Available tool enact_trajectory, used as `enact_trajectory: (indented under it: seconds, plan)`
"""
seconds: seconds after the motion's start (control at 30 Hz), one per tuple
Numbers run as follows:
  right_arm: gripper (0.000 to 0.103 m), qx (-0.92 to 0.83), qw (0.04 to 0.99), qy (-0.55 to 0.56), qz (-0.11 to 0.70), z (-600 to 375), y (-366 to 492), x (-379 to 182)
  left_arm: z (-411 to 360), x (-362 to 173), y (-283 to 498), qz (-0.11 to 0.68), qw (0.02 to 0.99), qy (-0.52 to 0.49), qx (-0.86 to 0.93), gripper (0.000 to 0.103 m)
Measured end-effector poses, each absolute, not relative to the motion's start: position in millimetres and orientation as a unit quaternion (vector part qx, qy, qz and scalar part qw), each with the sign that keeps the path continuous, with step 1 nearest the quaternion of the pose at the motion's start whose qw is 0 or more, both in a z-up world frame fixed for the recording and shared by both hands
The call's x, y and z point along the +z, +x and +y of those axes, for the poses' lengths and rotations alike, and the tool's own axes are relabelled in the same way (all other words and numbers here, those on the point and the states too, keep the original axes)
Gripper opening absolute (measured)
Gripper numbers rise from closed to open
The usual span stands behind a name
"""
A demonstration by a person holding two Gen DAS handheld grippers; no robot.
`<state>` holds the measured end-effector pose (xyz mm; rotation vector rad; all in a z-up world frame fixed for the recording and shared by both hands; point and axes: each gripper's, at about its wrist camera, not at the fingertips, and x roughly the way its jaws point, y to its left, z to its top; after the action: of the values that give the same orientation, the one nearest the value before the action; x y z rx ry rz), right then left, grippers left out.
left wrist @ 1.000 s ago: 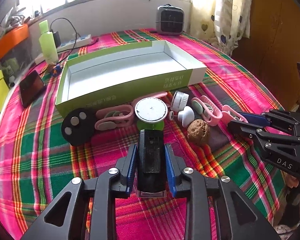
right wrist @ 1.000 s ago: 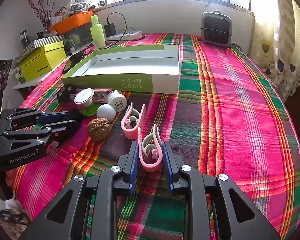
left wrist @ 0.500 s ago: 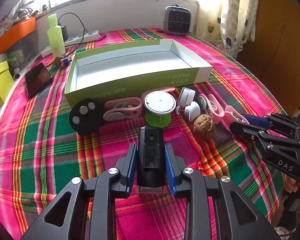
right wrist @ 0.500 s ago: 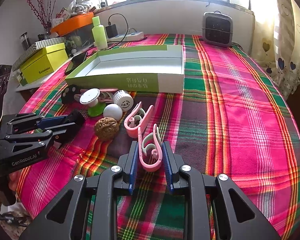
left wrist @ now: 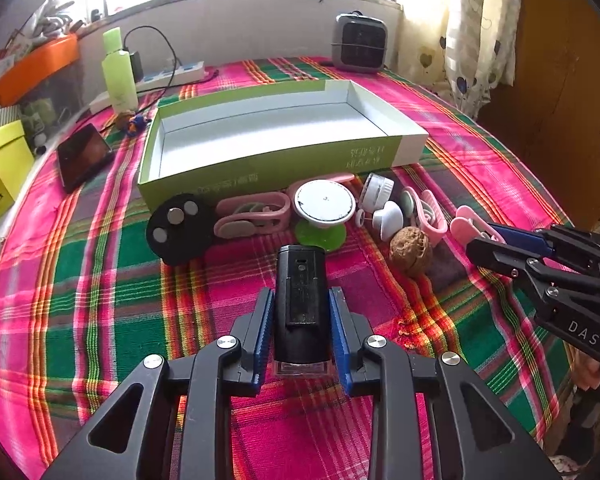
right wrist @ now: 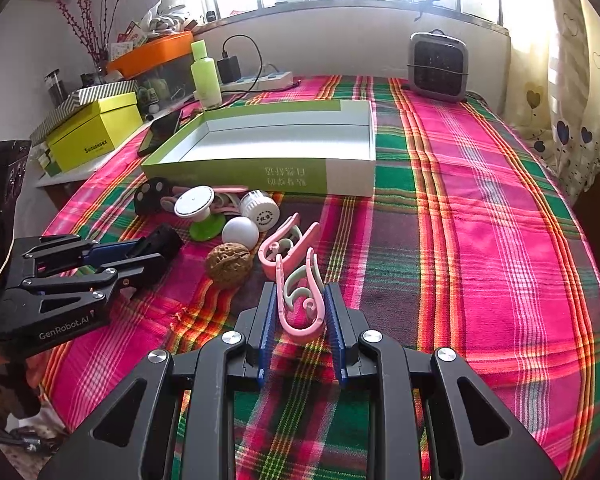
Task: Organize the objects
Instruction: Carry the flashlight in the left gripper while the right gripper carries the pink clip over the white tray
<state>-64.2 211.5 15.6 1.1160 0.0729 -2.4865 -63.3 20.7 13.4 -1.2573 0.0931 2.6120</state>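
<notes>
Our left gripper (left wrist: 301, 312) holds a black block (left wrist: 300, 300) tight between its pads, near the tray (left wrist: 260, 168). Our right gripper (right wrist: 300, 312) clamps a pink clip (right wrist: 300, 304), right of the walnut (right wrist: 229, 265). The other bits lie along the tray's near wall.

Two grippers — the left gripper (left wrist: 301, 312) and the right gripper (right wrist: 301, 312). One shallow green box (left wrist: 260, 168). Pink clips — four: one (right wrist: 300, 308), another (right wrist: 286, 242), a third (left wrist: 254, 216), a fourth (left wrist: 332, 178) mostly hidden. One walnut (right wrist: 229, 265), one white ball (right wrist: 240, 232), one black block (left wrist: 300, 292), one black disc (left wrist: 178, 230), one white jar (right wrist: 260, 210), one green bottle (right wrist: 205, 74).
</notes>
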Motion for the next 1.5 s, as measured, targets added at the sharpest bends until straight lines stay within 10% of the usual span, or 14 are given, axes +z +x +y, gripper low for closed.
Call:
enact_trajectory:
  seconds: [1.5]
  plan:
    - [0.025,-0.878,0.246,0.41,-0.002,146,-198,44,-19,42,-191,-0.02,0.087,-0.426,0.9,0.025]
